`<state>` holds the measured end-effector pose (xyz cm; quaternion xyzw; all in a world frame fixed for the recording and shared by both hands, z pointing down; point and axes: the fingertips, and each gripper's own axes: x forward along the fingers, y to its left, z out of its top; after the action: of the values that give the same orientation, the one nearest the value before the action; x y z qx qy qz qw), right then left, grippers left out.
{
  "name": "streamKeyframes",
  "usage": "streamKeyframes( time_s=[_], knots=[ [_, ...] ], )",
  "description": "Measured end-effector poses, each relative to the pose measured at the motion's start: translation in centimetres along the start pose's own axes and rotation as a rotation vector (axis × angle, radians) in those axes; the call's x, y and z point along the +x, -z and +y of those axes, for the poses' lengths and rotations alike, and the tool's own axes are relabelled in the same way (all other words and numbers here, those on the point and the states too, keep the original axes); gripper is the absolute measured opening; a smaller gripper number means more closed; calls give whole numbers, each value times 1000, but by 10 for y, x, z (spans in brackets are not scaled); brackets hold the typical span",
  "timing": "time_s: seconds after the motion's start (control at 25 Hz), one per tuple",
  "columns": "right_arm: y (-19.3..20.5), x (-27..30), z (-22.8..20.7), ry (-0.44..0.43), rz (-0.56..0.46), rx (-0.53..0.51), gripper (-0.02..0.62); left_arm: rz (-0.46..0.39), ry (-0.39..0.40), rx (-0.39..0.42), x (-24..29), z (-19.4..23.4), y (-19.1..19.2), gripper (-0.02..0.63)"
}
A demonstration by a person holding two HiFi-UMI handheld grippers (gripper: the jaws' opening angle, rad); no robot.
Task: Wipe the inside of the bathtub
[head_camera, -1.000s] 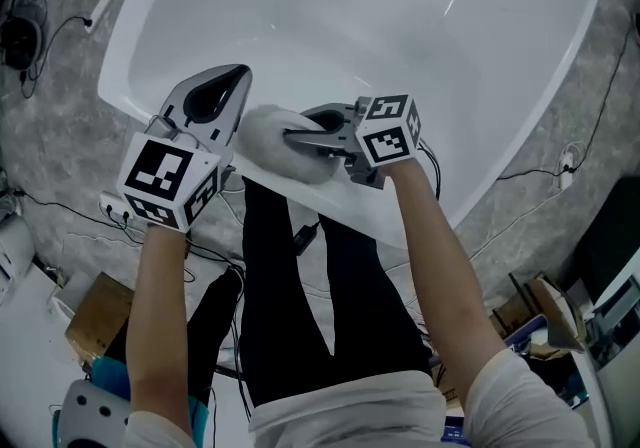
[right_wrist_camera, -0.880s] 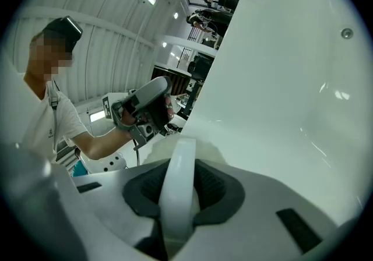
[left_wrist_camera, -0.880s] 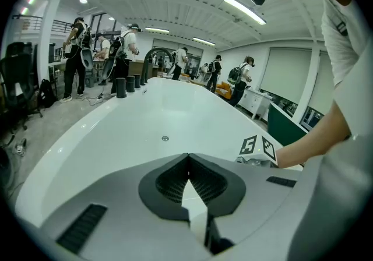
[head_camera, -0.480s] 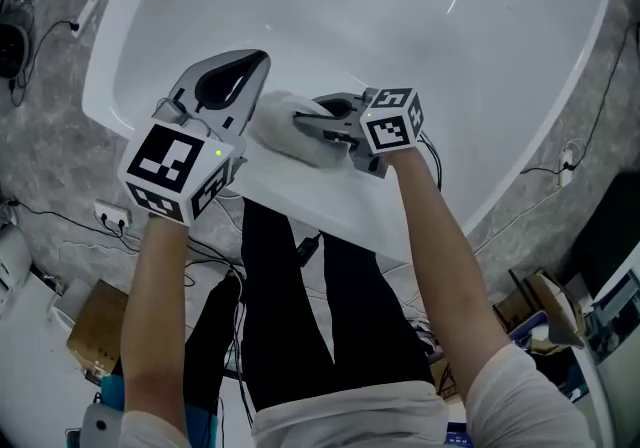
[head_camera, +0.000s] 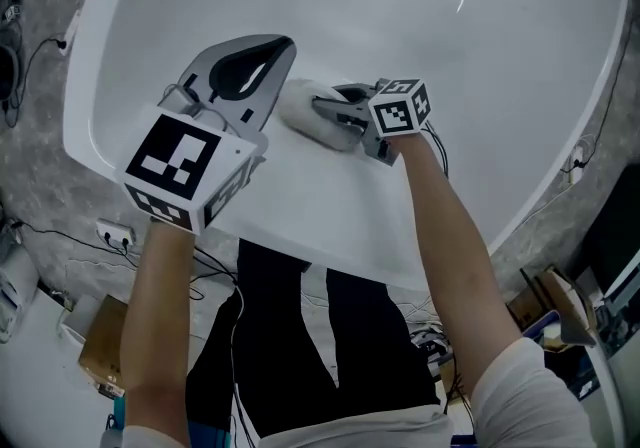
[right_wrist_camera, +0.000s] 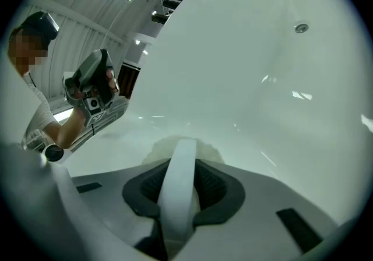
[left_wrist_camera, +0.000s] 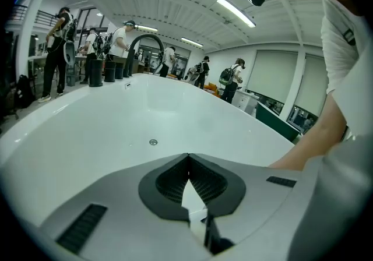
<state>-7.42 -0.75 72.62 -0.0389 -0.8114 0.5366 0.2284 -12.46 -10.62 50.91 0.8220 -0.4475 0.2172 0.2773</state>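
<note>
Bathtub [head_camera: 500,46], white and glossy, fills most of the head view, and its near rim crosses just in front of the person's black trousers [head_camera: 290,356], with cables [head_camera: 215,256] and a power strip [head_camera: 112,233] on the grey floor beside them. Both bare forearms reach over that rim into the basin. The left claw [head_camera: 283,44] hovers over the tub's inner slope, its marker cube [head_camera: 180,166] toward the camera. In the left gripper view this claw [left_wrist_camera: 187,156] is clenched tip to tip with nothing gripped, only white tub surface showing through the gap behind the tips. Just beside it, the right claw [head_camera: 322,108] is clamped on a fluffy white cleaning pad [head_camera: 300,114] that lies against the inner wall of the tub. The right gripper view shows the claw [right_wrist_camera: 182,168] grasping the pad's white band [right_wrist_camera: 175,196], with the fuzzy pad [right_wrist_camera: 152,150] pressed to the tub surface just past the tips. Farther along the basin sits a small round metal fitting [left_wrist_camera: 152,142]. At the far end a black curved faucet [left_wrist_camera: 143,41] rises above the rim, and people [left_wrist_camera: 58,44] stand well beyond it.
</note>
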Motion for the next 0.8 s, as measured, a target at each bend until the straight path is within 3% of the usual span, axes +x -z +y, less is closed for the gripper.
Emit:
streamKeyframes(
  time_s=[0.12, 0.4, 0.8],
  knots=[
    [0, 3, -33, 31, -1, 11, 95, 9, -9, -13, 14, 11, 2, 9],
    [3, 13, -88, 117, 3, 0, 95, 33, 73, 20, 45, 18, 9, 9],
    [4, 20, -154, 256, -10, -19, 95, 63, 36, 17, 49, 55, 8, 9]
  ],
)
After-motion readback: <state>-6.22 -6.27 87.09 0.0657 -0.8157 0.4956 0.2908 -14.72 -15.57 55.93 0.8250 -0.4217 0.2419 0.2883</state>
